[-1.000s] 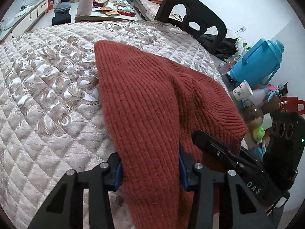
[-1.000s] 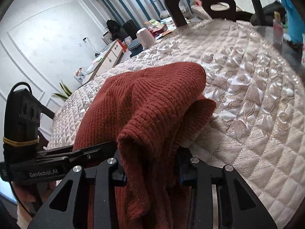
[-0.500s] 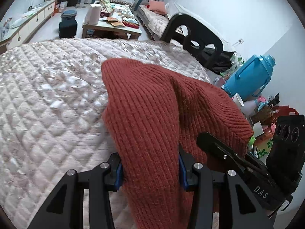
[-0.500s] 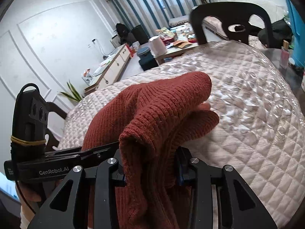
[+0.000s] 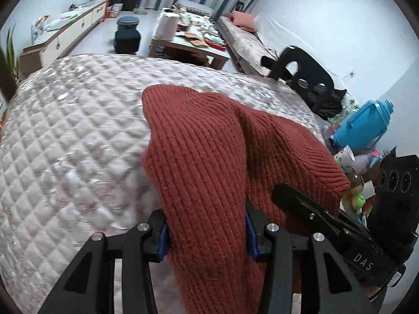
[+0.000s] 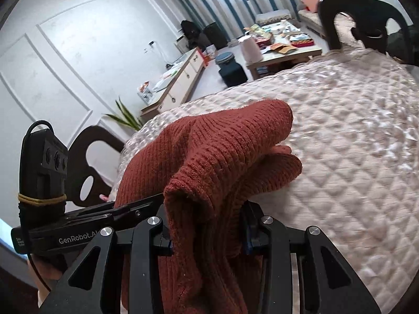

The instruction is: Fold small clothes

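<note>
Left wrist only: blue flask (image 5: 362, 128) beside quilt (image 5: 65, 144).

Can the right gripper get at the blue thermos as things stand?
Probably not: the right gripper is shut on the red knit garment, shared with the left gripper; the blue thermos stands off the quilt.

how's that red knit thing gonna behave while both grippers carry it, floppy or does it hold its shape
Probably floppy: the red knit garment sags and bunches between the left gripper and right gripper. Its thick ribbed surface likely grips the pads rather than slipping. The free end may droop and drag on the quilted cover.
</note>
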`<state>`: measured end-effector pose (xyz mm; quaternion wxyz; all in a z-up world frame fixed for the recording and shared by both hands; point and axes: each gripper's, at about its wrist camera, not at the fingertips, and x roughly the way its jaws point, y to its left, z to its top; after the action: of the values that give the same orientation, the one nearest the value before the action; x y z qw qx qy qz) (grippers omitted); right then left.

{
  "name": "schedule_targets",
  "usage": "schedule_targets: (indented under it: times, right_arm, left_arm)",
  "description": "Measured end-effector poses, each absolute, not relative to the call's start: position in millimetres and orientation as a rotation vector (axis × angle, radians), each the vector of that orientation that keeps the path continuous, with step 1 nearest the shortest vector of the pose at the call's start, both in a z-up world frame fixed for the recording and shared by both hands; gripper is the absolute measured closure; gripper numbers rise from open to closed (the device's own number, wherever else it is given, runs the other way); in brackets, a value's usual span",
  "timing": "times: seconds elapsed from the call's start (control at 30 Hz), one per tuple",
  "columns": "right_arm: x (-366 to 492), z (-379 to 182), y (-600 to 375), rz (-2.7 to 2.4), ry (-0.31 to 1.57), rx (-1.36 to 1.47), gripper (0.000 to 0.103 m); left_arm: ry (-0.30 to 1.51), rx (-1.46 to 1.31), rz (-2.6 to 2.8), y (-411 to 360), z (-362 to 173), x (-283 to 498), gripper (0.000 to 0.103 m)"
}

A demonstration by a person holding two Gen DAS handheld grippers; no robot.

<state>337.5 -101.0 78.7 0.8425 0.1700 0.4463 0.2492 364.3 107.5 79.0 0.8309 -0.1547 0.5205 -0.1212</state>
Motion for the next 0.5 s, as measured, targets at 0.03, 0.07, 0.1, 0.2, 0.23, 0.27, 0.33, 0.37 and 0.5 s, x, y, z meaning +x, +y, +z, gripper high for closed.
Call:
schedule_targets:
  times: [0.03,0.07,0.1,0.2,0.23,0.27,0.33,0.37,0.5]
  right_arm:
    - [339,78,-94,0.536,0.947,0.359,0.066]
    - [340,77,-88,0.542,0.951,0.359,0.066]
    - [341,76,-81,0.549,0.955,0.361,0.066]
    - [346,72,-66,0.563,0.965,0.365,0.066]
    - [347,68,-60,0.57,0.97,0.364,0.066]
    - [347,67,-56,0.574,0.974,0.361,0.066]
    - [346,63,-46,0.584,0.979,0.349,0.066]
    - [345,62,-43,0.587,0.983,0.348,0.066]
    - [343,52,-32,0.597,0.99,0.322,0.066]
  left_arm:
    - [1.103,-0.331,-0.251,114,78,363,0.055]
    - [1.103,-0.333,-0.244,120,78,363,0.055]
    - [1.101,-0.337,-0.234,128,77,362,0.055]
    - [1.102,-0.333,-0.212,142,75,361,0.055]
    - [1.103,-0.332,-0.205,147,73,361,0.055]
    - [1.105,-0.335,-0.199,153,71,360,0.055]
    - [1.111,-0.344,-0.191,161,66,360,0.055]
    - [1.116,-0.35,-0.188,165,63,360,0.055]
    - [1.13,-0.349,-0.177,174,51,362,0.053]
